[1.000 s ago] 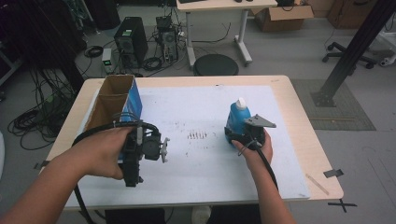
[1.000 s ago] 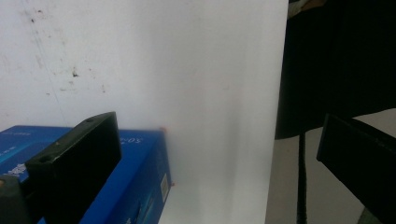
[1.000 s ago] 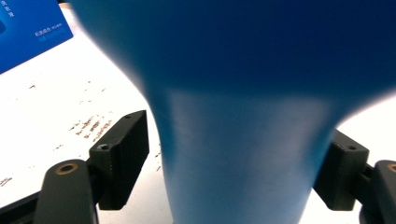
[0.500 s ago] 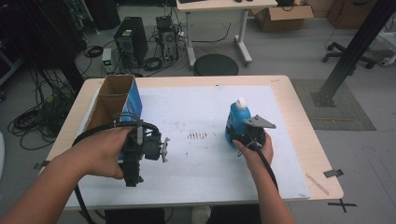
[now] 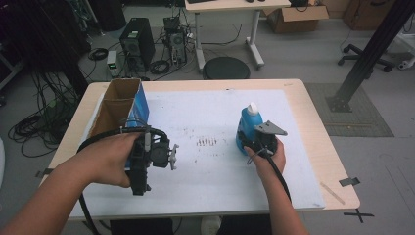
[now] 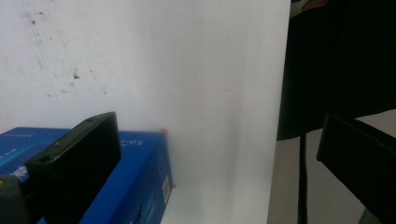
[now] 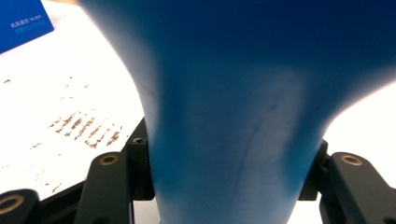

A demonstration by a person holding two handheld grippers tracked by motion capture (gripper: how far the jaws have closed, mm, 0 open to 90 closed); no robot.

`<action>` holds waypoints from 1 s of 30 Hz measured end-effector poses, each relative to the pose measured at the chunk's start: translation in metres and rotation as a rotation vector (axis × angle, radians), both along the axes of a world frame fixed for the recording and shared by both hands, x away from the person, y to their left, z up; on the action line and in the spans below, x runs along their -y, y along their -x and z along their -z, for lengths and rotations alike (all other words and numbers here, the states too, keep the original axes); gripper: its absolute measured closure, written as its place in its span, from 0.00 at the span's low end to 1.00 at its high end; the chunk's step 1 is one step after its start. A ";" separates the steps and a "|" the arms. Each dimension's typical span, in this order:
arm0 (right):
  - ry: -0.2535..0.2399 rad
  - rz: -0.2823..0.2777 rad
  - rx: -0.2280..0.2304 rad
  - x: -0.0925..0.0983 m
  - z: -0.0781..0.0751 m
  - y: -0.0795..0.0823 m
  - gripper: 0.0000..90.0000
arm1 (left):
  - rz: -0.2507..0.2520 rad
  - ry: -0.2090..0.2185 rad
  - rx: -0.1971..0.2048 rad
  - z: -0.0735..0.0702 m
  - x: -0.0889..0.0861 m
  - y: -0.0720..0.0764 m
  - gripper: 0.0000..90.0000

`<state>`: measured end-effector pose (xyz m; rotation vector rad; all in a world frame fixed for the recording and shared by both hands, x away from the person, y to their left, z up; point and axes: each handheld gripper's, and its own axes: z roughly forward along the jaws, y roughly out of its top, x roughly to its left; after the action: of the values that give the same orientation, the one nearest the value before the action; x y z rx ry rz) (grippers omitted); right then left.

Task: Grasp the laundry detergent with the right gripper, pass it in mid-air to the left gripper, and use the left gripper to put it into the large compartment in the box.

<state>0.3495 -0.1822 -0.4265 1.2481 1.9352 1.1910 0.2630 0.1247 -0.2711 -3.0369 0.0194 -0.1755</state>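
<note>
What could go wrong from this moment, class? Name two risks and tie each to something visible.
1. The right gripper has just been closing on the blue bottle low on its body; the tall bottle could tip or slip when lifted.
2. The left gripper has open jaws close beside the blue box; a careless swing might knock the box.

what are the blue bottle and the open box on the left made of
The blue bottle looks like smooth, slightly matte plastic: uniform colour, moulded curves, white cap. The open box looks like cardboard: raw brown inside with thin flap edges, and a glossy blue printed outer face.
</note>
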 end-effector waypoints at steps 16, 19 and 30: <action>0.017 -0.039 0.027 -0.002 -0.005 0.003 0.51 | 0.002 0.002 0.009 -0.004 0.000 -0.001 0.00; 0.009 -0.064 0.037 -0.001 -0.013 0.005 0.51 | 0.003 0.003 0.012 -0.006 0.001 -0.002 0.00; -0.015 -0.238 0.060 0.012 -0.053 0.016 0.51 | 0.012 0.012 0.025 -0.018 0.010 -0.006 0.00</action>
<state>0.3332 -0.1941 -0.3737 0.9976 2.0764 1.3456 0.2694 0.1150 -0.2534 -3.0469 0.0343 -0.2153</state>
